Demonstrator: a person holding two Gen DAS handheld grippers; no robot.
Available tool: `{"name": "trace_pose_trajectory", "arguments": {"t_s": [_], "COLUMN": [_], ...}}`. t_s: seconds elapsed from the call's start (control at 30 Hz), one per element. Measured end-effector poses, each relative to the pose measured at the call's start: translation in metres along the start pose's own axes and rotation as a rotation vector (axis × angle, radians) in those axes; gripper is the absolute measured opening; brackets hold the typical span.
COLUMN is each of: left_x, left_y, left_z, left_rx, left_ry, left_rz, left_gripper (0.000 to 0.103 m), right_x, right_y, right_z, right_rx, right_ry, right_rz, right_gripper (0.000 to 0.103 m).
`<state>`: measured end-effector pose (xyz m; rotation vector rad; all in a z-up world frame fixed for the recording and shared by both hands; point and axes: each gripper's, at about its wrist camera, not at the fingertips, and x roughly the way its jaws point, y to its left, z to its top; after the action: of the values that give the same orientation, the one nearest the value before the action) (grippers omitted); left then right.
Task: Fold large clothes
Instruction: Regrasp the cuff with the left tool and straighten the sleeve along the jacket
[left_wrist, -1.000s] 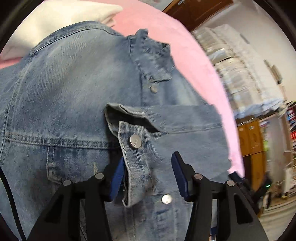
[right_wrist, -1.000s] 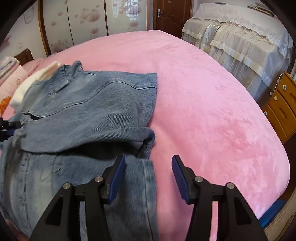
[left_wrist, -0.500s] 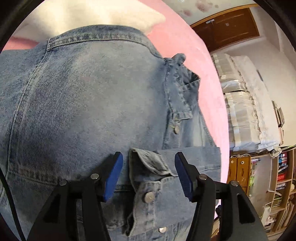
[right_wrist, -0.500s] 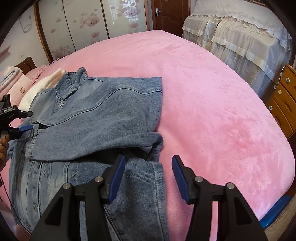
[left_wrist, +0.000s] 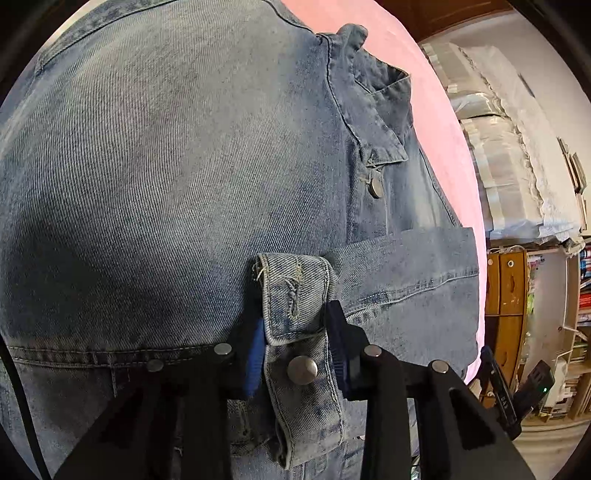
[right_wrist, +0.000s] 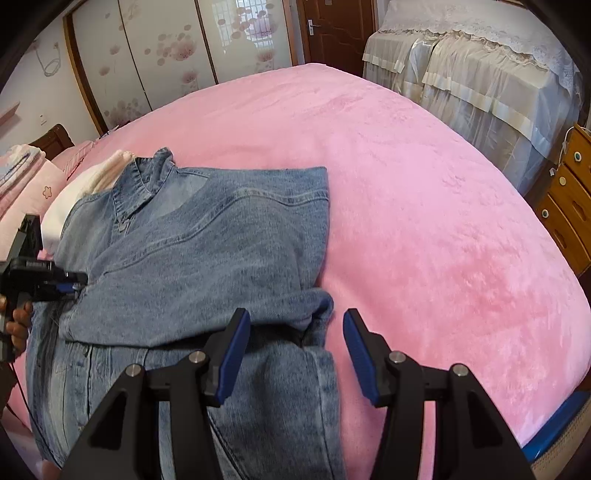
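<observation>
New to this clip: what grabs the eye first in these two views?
The denim jacket lies partly folded on the left side of the big pink bed, which fills the right wrist view. In the left wrist view, the left tongs are closed on the jacket's buttoned cuff at bottom centre. The right tongs hang open over the jacket's lower right edge, gripping nothing.

Left gripper (left_wrist: 297, 354) clamped on a buttoned cuff (left_wrist: 295, 314) of the denim jacket (left_wrist: 166, 166). Jacket fills the view; collar (left_wrist: 376, 107) at far right, metal button (left_wrist: 376, 186) below it. Pink bed cover (left_wrist: 443, 122) beyond. Wooden drawers (left_wrist: 506, 284) right.
</observation>
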<state>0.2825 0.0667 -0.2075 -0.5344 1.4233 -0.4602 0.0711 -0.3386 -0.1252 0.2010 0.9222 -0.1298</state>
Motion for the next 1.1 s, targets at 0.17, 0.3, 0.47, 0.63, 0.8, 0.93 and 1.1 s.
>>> {"name": "trace_pose_trajectory", "arguments": {"t_s": [0.17,0.3,0.47,0.63,0.8,0.93,1.1], "left_x": [0.006,0.002,-0.015,-0.051,-0.085,-0.064,-0.024], "left_y": [0.027,0.012,-0.028,-0.068,-0.1,-0.082,-0.047], "left_z": [0.004,-0.001,-0.005,0.005,0.032,0.058,0.07], "left_rx": [-0.136,-0.059,0.057,0.134,0.233,0.191,0.122], "left_ry": [-0.013,-0.042,-0.099,-0.199,-0.33,-0.296,-0.218], "left_rz": [-0.135,-0.077,0.042,0.082,0.132,0.205,0.291], "left_gripper": [0.03,0.021,0.009,0.008,0.008,0.008,0.019], "right_x": [0.012,0.042,0.107,0.146,0.137,0.124,0.155], "right_y": [-0.004,-0.02,-0.036,-0.032,-0.017,-0.031,-0.034], "right_z": [0.031,0.074,0.119,0.133,0.136,0.141,0.135], "right_rx": [-0.011,0.032,0.073,0.08,-0.035,0.039,0.052], "right_ry": [-0.028,-0.004,0.107,0.155,0.079,-0.009,0.073], "right_rz": [0.003,0.059,0.035,0.059,-0.038,-0.037,-0.076], "right_gripper": [0.053,0.053,0.053,0.031,0.004,0.004,0.008]}}
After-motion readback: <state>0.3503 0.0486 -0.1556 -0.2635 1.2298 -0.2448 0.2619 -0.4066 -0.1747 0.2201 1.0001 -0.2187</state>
